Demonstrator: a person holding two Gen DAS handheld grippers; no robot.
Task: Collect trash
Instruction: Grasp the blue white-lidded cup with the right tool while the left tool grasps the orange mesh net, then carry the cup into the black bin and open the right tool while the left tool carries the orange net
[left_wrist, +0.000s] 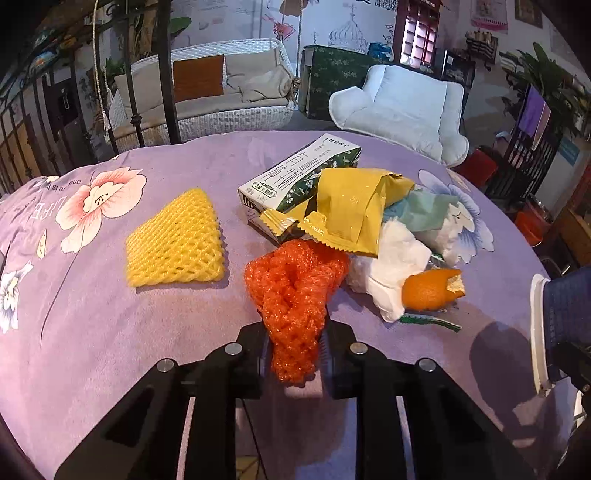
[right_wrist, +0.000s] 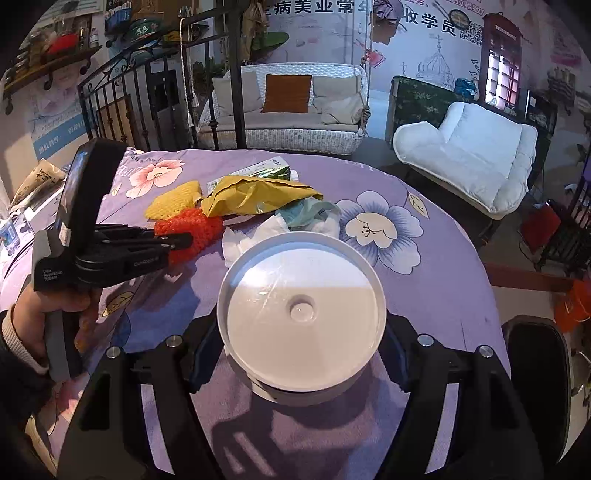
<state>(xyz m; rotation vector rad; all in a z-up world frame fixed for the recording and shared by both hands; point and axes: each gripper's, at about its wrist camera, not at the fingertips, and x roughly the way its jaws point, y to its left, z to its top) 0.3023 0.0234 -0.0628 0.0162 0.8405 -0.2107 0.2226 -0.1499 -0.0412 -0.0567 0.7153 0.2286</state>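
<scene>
Orange foam net (left_wrist: 295, 295) (crumpled) in left claw (left_wrist: 295, 354)

Two foam nets: orange (left_wrist: 295, 295), yellow (left_wrist: 177, 240); one carton (left_wrist: 291, 173); one bin (right_wrist: 301, 306).

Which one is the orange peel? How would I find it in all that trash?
Start at the purple flowered tablecloth and find the trash pile in the middle. On its right-hand edge, against the crumpled white tissue, lies the orange peel. It is smooth and curled, unlike the netted orange foam sleeve nearby.

Crumpled orange foam net (left_wrist: 295, 295) beside trash pile (left_wrist: 354, 214)
</scene>
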